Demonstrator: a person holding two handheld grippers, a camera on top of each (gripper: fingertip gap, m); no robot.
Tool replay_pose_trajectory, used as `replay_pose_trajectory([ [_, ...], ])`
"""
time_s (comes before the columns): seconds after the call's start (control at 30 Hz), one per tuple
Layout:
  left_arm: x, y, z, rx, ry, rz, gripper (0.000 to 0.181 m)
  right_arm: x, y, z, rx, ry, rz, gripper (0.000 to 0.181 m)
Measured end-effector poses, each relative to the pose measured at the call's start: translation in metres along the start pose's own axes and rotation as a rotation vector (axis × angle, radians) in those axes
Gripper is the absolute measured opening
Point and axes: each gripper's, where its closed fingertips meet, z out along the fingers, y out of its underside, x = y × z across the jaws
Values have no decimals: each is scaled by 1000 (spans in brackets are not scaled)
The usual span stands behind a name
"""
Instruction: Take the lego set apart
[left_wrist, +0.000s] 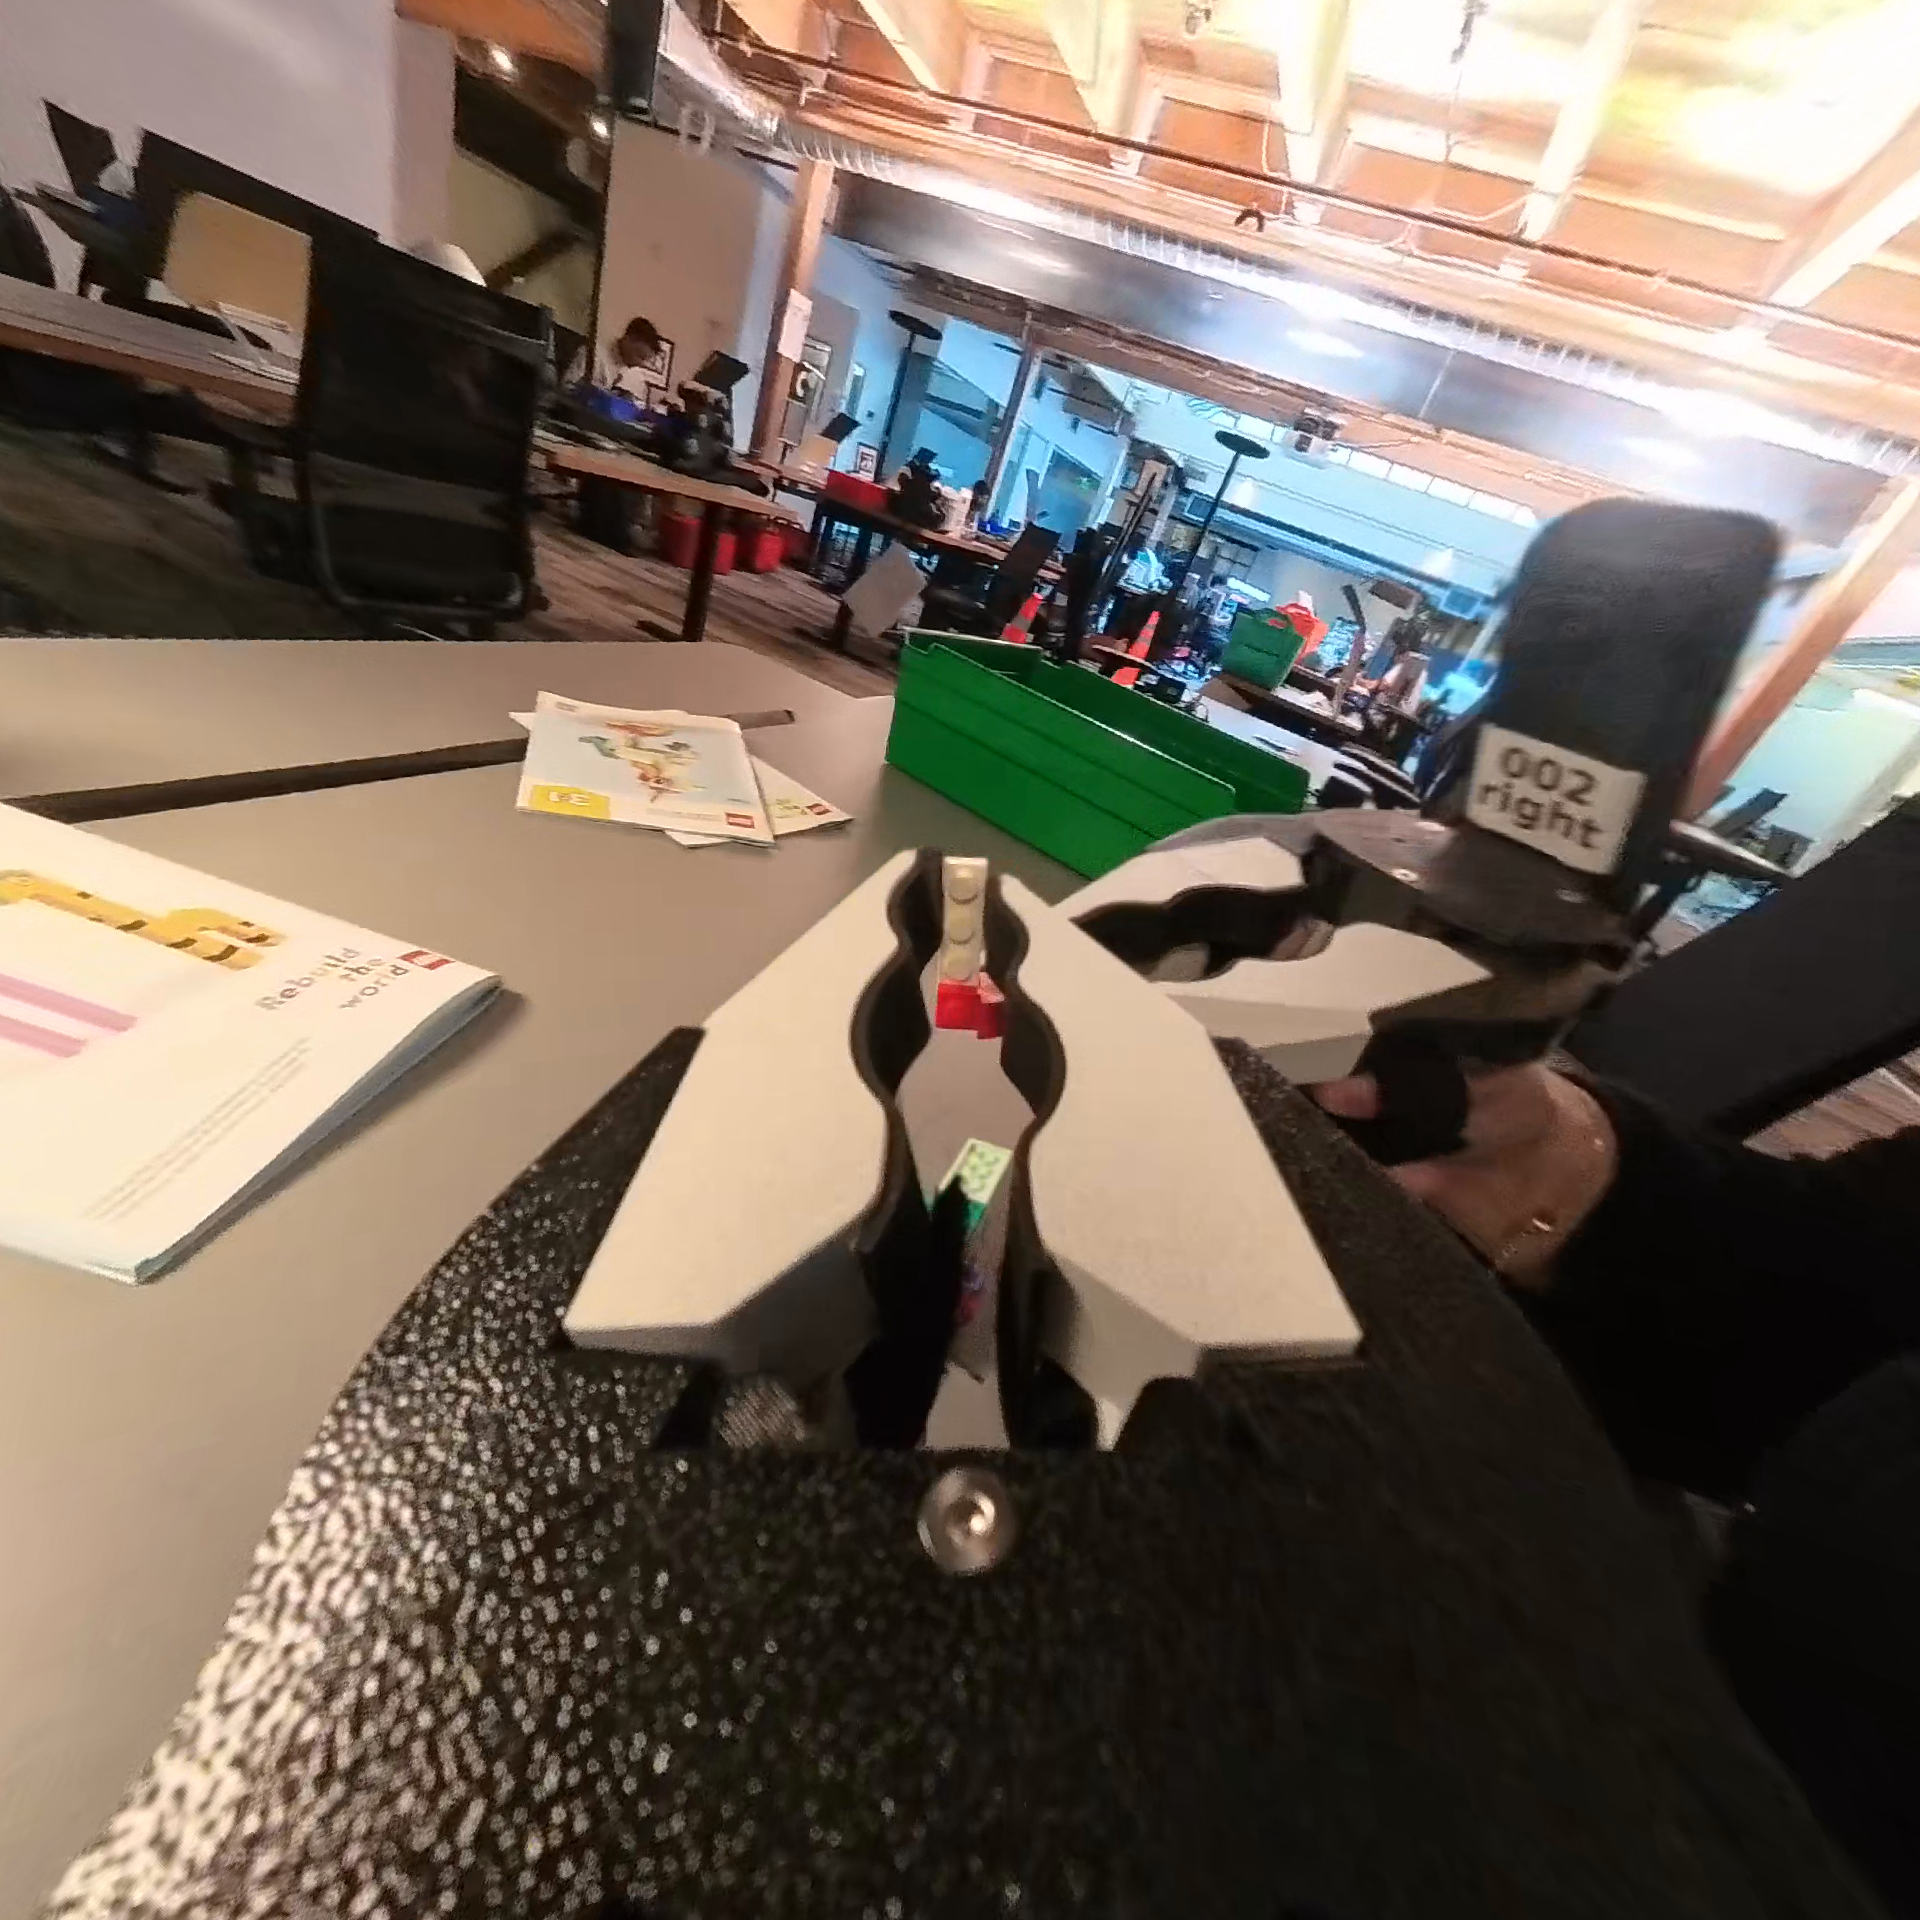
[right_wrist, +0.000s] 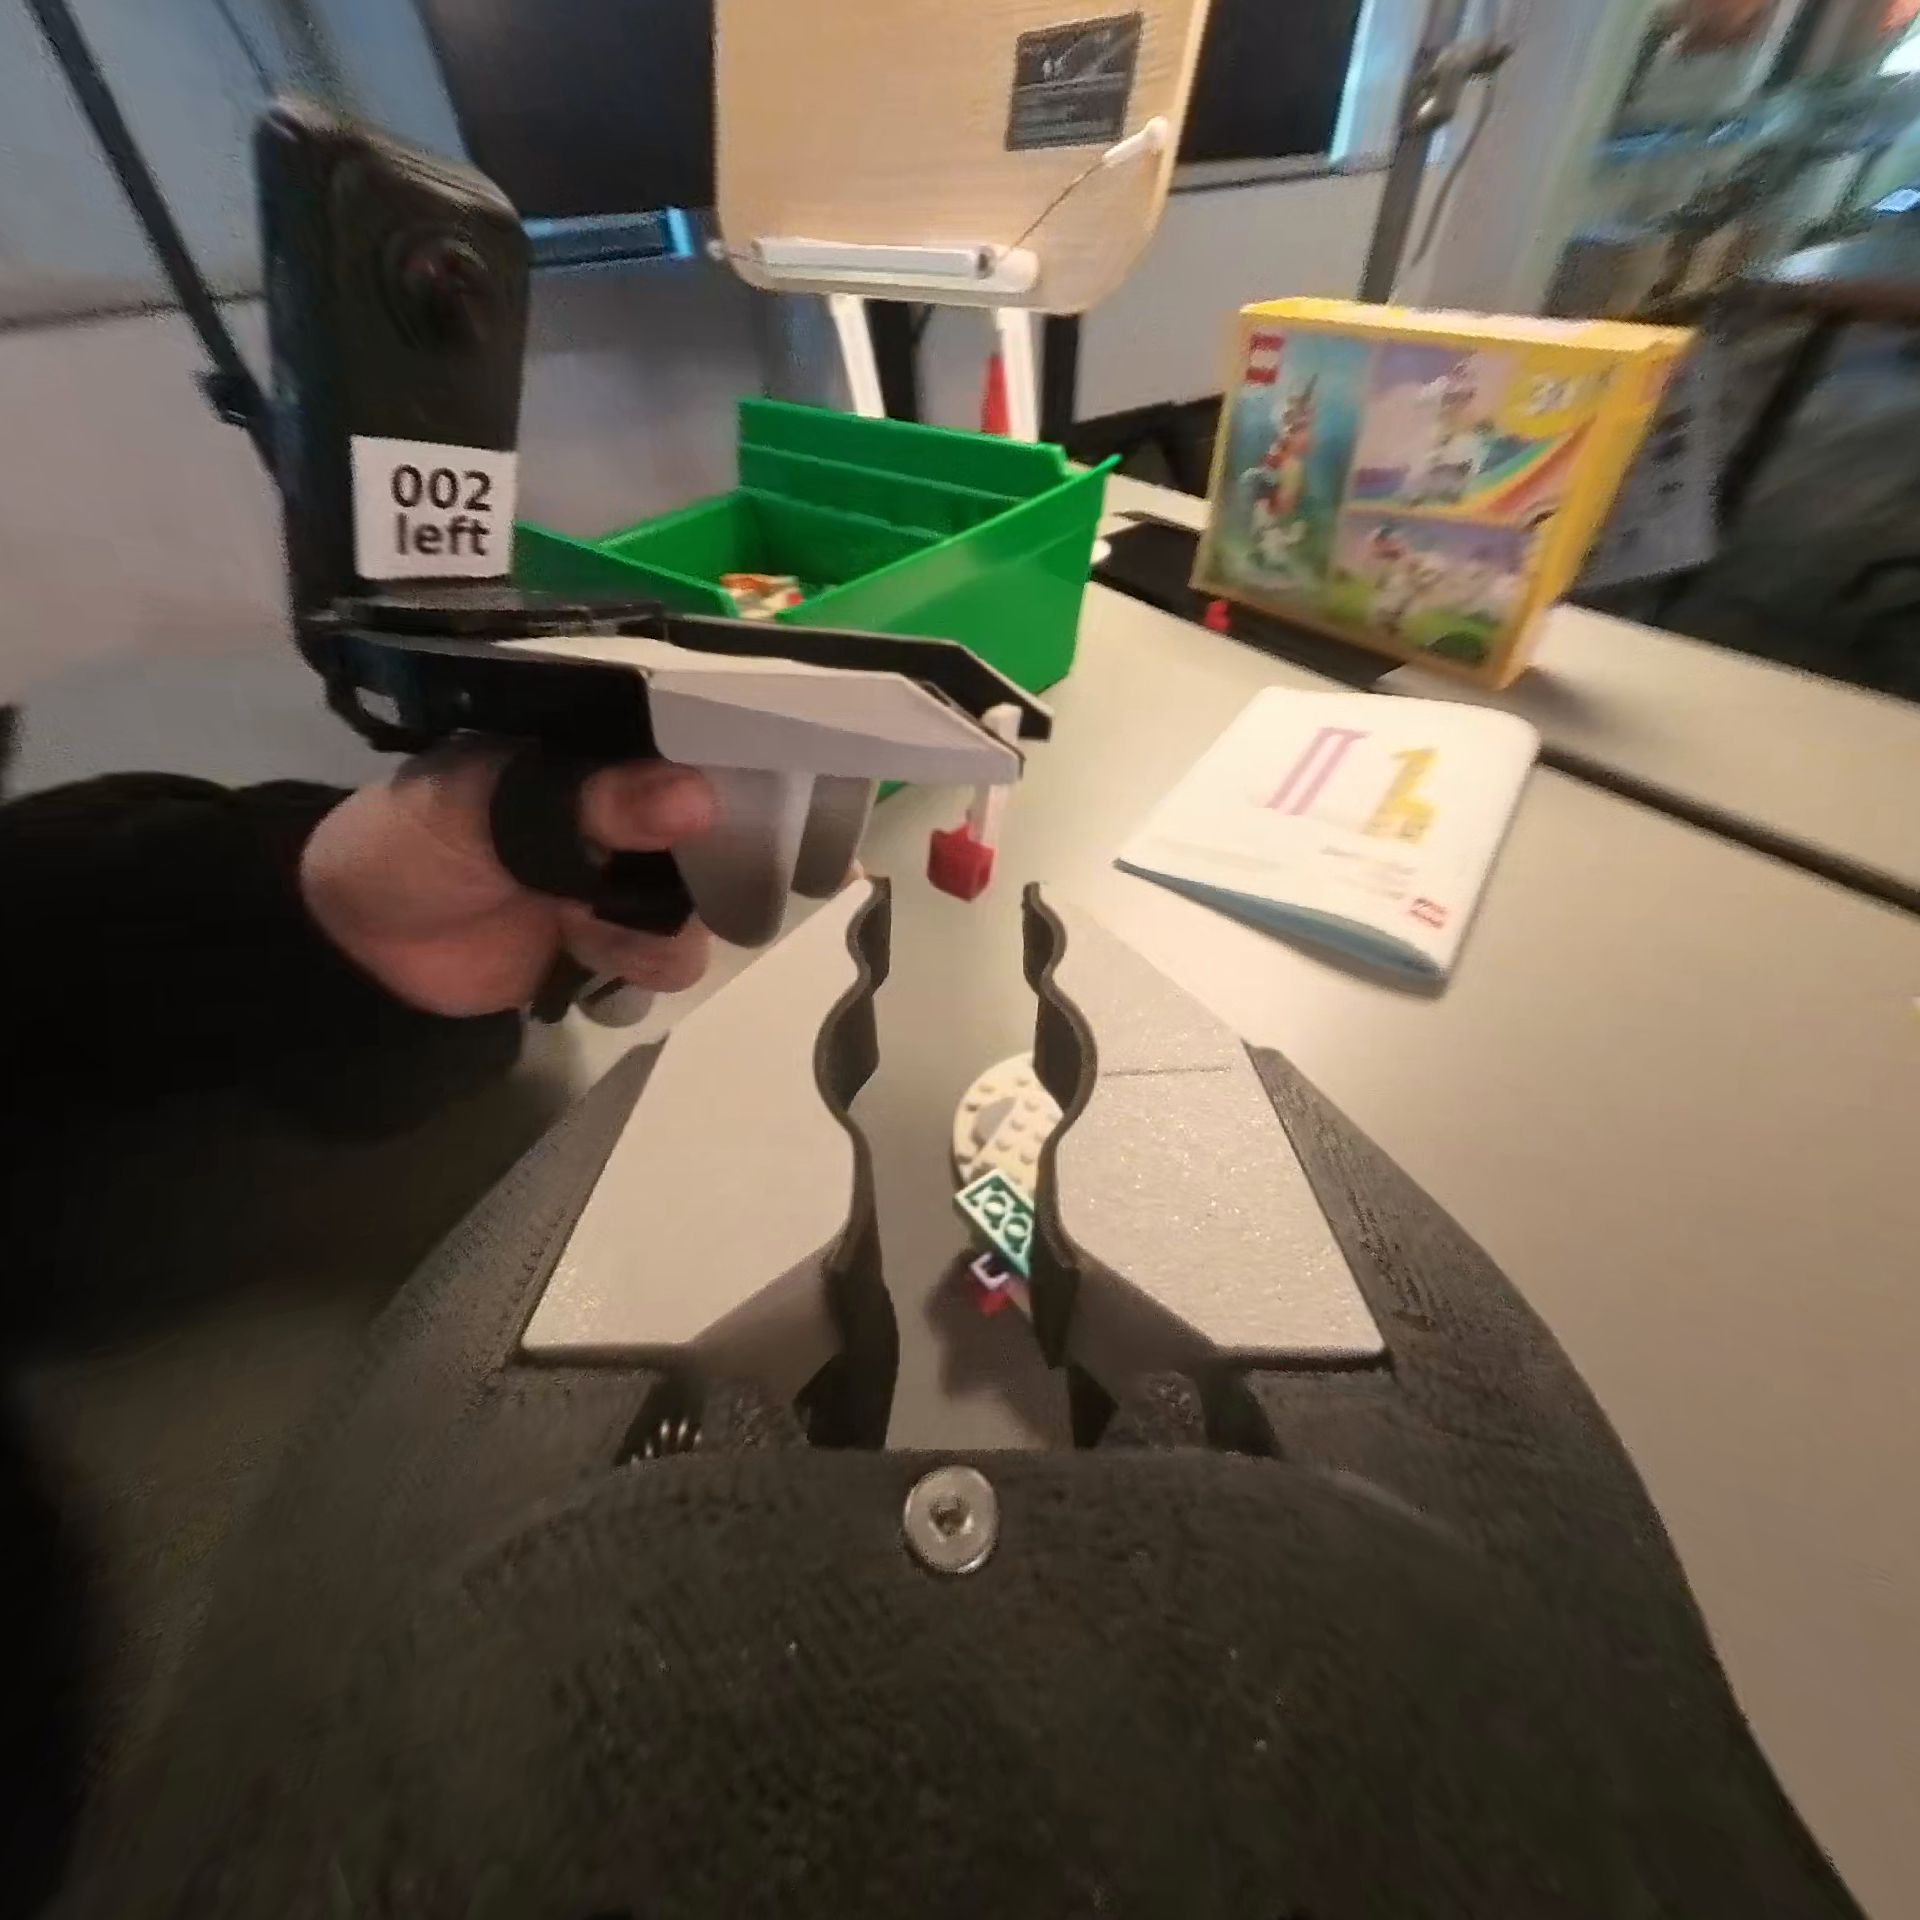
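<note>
Grey table (right_wrist: 1558, 1195) holds leftover lego pieces (right_wrist: 995, 1210); left gripper (left_wrist: 961, 894) pinches white-and-red piece (left_wrist: 964, 961), right gripper (right_wrist: 954, 914) parted, empty; green bin (right_wrist: 935, 582) has few parts; mostly undone.

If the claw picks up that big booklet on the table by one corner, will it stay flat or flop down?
The booklet would probably droop: it looks thin, only a few paper pages under a soft cover. It likely weighs little, so either claw could lift it. Its smooth cover on the smooth table suggests it would slide easily if pushed.
</note>
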Motion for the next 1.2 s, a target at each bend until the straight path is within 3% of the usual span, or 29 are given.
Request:
replay_pose_trajectory([
  [0.23,-2,1,5,3,-30,10,6,8,2,2,-3,102,-95,9],
  [0.4,-27,-1,3,9,-147,-21,6,13,-1,1,-32,315,-548,0],
  [0.47,-31,-3,2,27,-135,-81,6,9,1,4,-38,324,-607,0],
  [0.6,-29,-5,3,63,-121,-134,6,15,-6,2,32,338,-495,3],
  [0.67,-24,-4,6,76,-104,-160,6,15,-3,7,19,298,-393,25],
  [0.87,-17,-2,11,86,-96,-156,6,22,-3,8,19,341,-369,11],
  [1.03,-21,-2,13,92,-142,-149,7,32,-3,7,-79,534,-815,10],
  [1.2,-36,-1,12,111,-185,-217,6,16,0,15,-89,581,-1191,9],
])
